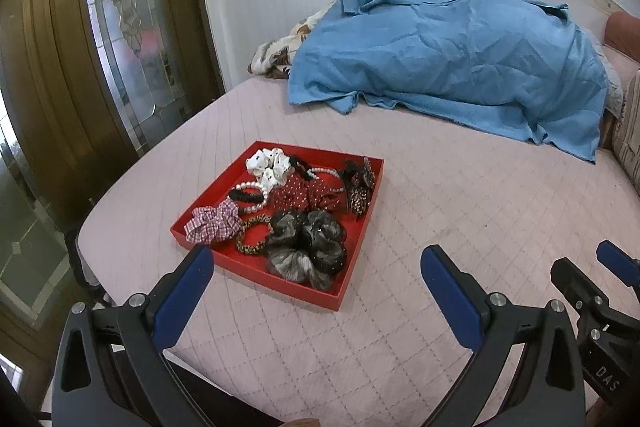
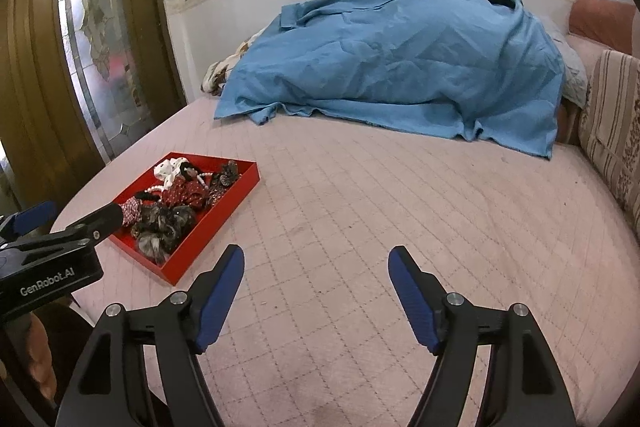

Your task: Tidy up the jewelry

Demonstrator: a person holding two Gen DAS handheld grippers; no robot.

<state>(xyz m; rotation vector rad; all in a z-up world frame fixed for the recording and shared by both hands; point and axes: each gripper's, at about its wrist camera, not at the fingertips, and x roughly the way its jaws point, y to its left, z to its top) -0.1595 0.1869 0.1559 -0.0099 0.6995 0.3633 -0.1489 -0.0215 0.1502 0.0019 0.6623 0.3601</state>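
A red tray [image 1: 208, 193] lies on the pink bed and holds several hair ties: a white scrunchie [image 1: 269, 163], a plaid scrunchie [image 1: 211, 225], a red dotted one [image 1: 306, 195], a dark sheer one [image 1: 308, 242], a leopard band [image 1: 253, 235], a pearl bracelet [image 1: 252, 193] and a dark clip [image 1: 358, 187]. My left gripper [image 1: 318, 261] is open and empty, just in front of the tray. My right gripper [image 2: 316, 261] is open and empty over bare bed, to the right of the tray [image 2: 224, 201]. The left gripper's side also shows in the right wrist view [image 2: 60, 227].
A blue sheet [image 1: 452, 63] covers a heap at the back of the bed. A wooden door with stained glass [image 1: 120, 27] stands at the left. Striped cushions [image 2: 612, 123] line the right edge. The bed's near-left corner [image 1: 92, 227] drops off beside the tray.
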